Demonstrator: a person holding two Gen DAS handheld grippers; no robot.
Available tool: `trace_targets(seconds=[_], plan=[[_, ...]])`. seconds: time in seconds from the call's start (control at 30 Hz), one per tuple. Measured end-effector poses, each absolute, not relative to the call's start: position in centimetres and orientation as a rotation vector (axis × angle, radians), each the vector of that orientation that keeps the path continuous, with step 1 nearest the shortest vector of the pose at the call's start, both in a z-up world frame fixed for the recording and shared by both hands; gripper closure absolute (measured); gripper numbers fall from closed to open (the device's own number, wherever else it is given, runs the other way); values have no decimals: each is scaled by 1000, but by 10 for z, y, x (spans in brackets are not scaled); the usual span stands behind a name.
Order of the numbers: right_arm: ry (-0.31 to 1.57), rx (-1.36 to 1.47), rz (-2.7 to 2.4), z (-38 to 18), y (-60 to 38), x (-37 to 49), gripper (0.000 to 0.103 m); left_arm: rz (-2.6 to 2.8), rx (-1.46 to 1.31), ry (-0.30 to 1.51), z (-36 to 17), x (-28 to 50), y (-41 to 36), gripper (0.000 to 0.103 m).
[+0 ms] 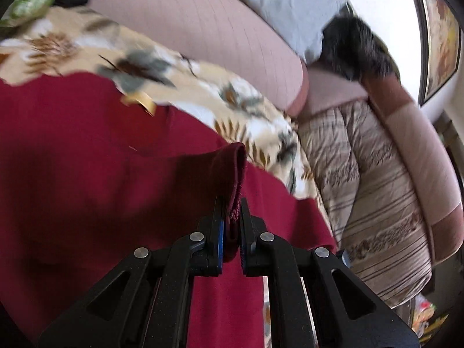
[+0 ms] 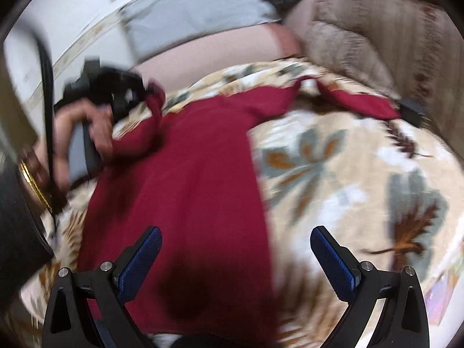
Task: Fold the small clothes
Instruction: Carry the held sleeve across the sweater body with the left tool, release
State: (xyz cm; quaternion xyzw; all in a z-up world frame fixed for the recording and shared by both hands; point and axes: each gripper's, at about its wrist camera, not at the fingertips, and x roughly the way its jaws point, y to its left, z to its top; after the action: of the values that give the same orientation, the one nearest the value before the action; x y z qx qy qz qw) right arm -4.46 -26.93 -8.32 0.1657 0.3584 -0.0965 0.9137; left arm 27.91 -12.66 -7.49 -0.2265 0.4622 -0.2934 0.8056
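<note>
Left wrist view: the left gripper pinched a cuff or edge of the red garment, lifting it clear of the cloth below. The right gripper hovered spread and empty over the garment's lower part. The garment lay flat on the floral bedspread. Judged step: first fold, carrying the held sleeve inward; next, lay it across the body and release.
</note>
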Motion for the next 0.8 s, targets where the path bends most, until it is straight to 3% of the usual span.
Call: trace_targets(seconds=[0.33, 0.37, 0.43, 0.47, 0.63, 0.8], plan=[[789, 184, -328, -121, -328, -21, 1, -647, -538, 1016, -98, 289, -165, 94], [790, 185, -328, -124, -330, -22, 1, -641, -557, 1037, -105, 290, -167, 91], [801, 181, -328, -127, -333, -20, 1, -649, -593, 1088, -115, 291, -171, 54], [803, 177, -327, -128, -334, -19, 1, -666, -616, 1114, -119, 290, -172, 47], [775, 154, -326, -119, -335, -14, 1, -778, -607, 1103, -105, 270, -155, 46], [688, 96, -180, -89, -325, 38, 1, -592, -426, 930, -63, 283, -65, 46]])
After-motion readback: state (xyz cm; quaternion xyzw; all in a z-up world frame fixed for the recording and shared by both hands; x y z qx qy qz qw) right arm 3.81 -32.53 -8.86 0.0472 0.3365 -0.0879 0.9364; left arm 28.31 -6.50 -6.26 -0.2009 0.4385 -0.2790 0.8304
